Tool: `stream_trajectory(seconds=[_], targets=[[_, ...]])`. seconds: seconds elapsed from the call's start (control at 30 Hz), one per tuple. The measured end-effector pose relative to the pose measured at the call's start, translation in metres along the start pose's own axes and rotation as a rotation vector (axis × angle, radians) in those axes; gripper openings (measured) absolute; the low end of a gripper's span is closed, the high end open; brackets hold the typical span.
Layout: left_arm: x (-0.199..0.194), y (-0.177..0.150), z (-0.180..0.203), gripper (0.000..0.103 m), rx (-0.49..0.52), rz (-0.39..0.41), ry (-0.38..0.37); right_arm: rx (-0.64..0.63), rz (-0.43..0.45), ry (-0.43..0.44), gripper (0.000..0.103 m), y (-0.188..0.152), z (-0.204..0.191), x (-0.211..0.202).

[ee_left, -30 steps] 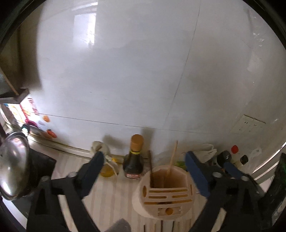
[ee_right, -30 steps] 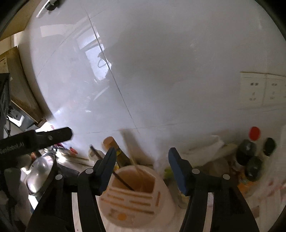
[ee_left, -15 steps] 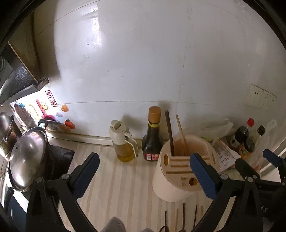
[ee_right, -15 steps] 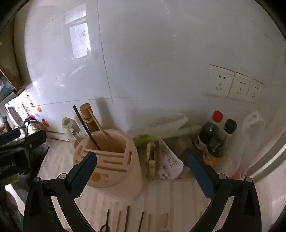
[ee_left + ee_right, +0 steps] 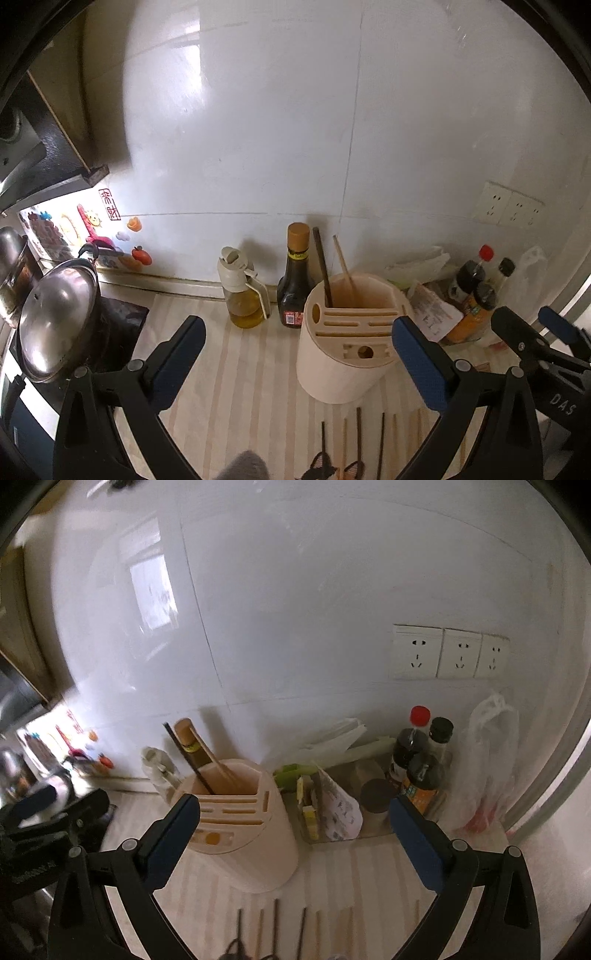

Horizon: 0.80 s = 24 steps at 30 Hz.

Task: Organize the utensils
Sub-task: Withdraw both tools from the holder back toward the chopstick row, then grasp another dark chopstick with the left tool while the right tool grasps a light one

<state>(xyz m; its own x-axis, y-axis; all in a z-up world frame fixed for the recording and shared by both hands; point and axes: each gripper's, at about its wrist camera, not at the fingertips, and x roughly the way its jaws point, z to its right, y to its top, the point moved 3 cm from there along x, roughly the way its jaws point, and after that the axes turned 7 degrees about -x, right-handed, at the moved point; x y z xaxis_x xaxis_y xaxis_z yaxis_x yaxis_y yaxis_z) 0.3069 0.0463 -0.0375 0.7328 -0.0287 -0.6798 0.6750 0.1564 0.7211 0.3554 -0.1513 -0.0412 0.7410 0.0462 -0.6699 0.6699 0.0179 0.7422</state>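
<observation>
A cream utensil holder stands on the striped counter; it also shows in the right wrist view. One dark chopstick and one light chopstick stand in it. Several loose chopsticks lie on the counter in front of it, also in the right wrist view. My left gripper is open and empty, back from the holder. My right gripper is open and empty, the holder near its left finger.
A soy sauce bottle and an oil dispenser stand by the wall. A lidded steel pot sits left. Sauce bottles, a paper packet, a plastic bag and wall sockets are right.
Both grippers have pulled back and up from the holder and opened wide. The two chopsticks stay in the holder, and the loose chopsticks have come into view.
</observation>
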Motion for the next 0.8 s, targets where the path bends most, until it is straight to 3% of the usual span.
stream_trajectory(seconds=[0.07,0.2,0.33,0.43,0.57,0.73,0.8], targets=[[-0.006,-0.002,0.002,0.103,0.005,0.014,0.01,0.018,0.007,0.02,0.103,-0.004,0.006,-0.005],[-0.005,-0.013,0.004,0.103,0.015,0.024,0.004,0.012,0.0,-0.038,0.103,-0.026,0.018,-0.006],[0.009,-0.036,0.006,0.103,0.036,0.01,0.015,0.04,-0.093,-0.05,0.103,-0.056,0.035,0.009],[0.03,-0.061,0.006,0.103,0.044,-0.072,0.013,0.071,-0.197,-0.049,0.103,-0.086,0.049,0.026],[0.064,-0.102,0.007,0.103,0.071,-0.201,0.044,0.084,-0.331,-0.044,0.084,-0.126,0.064,0.052],[0.105,-0.156,0.011,0.102,0.113,-0.367,0.08,0.099,-0.525,-0.028,0.073,-0.183,0.076,0.092],[0.121,-0.176,0.011,0.096,0.114,-0.44,0.083,0.084,-0.588,-0.025,0.07,-0.204,0.077,0.107]])
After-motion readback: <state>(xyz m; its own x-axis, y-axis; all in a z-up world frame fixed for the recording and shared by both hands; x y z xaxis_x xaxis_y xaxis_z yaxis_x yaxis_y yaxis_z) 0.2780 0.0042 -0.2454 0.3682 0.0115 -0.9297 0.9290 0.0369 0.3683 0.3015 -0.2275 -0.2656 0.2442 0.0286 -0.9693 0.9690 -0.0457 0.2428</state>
